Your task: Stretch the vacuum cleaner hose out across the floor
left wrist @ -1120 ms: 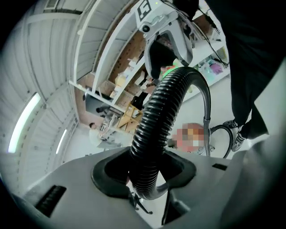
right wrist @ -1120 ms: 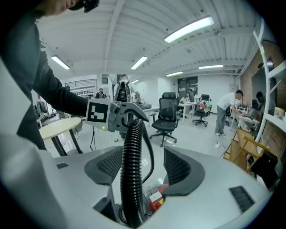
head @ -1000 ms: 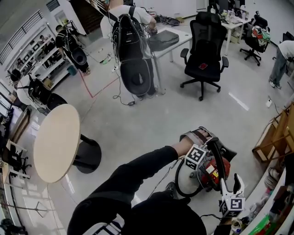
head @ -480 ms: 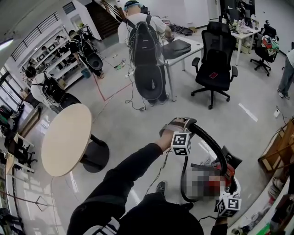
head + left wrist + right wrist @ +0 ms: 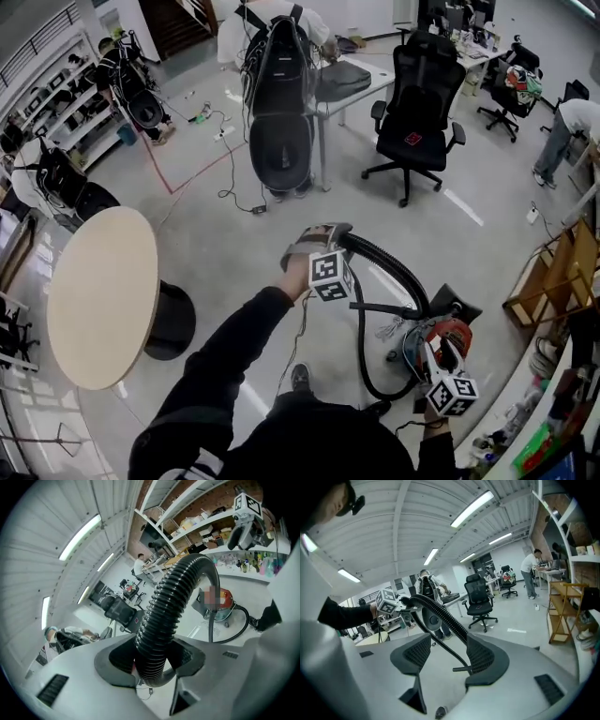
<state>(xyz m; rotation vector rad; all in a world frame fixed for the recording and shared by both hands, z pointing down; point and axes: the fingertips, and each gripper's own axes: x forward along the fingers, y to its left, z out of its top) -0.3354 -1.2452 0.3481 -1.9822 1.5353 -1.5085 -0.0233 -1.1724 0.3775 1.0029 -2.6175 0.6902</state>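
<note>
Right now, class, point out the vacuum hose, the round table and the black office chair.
vacuum hose (image 5: 386, 262), head view, middle of the ribbed black arc.
round table (image 5: 98, 295), head view, centre of the tabletop.
black office chair (image 5: 419, 80), head view, its backrest.

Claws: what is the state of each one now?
Left claw: closed on the hose.
Right claw: open, has just been closing a little, gripping nothing.
</note>
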